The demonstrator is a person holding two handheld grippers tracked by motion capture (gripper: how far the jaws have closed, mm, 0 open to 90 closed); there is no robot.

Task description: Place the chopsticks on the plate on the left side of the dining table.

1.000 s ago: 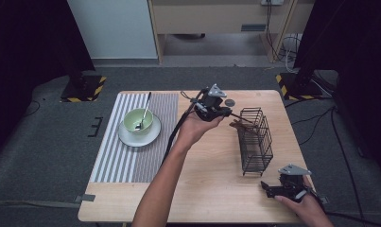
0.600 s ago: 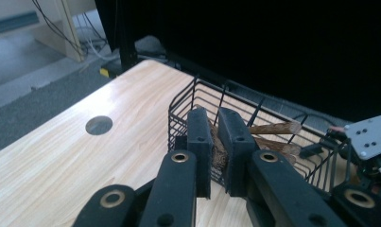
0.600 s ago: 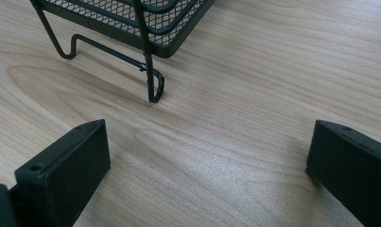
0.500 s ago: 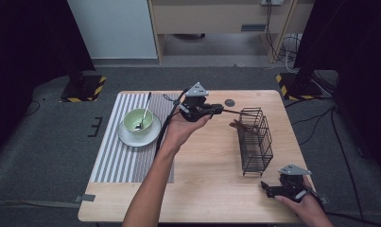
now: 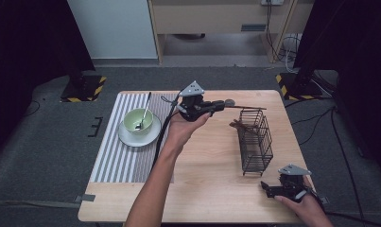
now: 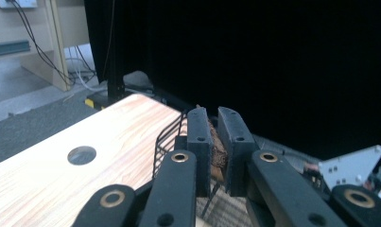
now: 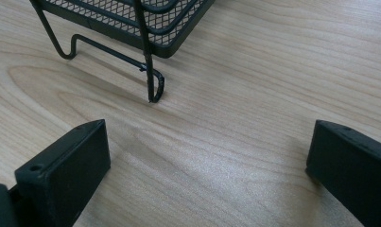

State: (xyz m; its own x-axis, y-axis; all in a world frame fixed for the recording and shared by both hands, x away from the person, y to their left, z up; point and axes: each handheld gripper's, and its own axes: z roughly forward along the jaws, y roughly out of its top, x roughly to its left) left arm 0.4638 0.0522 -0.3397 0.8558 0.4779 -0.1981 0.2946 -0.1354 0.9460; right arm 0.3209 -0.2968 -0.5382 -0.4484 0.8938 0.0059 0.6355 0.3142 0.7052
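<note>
My left gripper (image 5: 219,105) hovers over the back middle of the table, pointing right toward a black wire basket (image 5: 255,139). Its jaws are shut on a thin brown stick-like thing (image 5: 247,108) whose free end reaches over the basket's far rim. In the left gripper view the brown piece (image 6: 219,151) sits pinched between the jaws of that gripper (image 6: 215,137), with the basket (image 6: 167,137) behind. Another brown piece (image 5: 238,126) leans in the basket. My right gripper (image 5: 266,189) rests open at the front right; between its wide jaws (image 7: 207,161) lies bare wood, with the basket's foot (image 7: 152,90) just ahead.
A green bowl (image 5: 138,120) with a spoon (image 5: 144,111) stands on a white plate (image 5: 131,138) on a striped mat (image 5: 117,158) at the left. A round hole (image 6: 82,154) sits in the tabletop near the back edge. The left gripper's cable (image 5: 162,135) trails over the mat's edge.
My left gripper has drawn back to the left, away from the basket, with the brown stick still in its jaws. The right gripper has stayed where it was.
</note>
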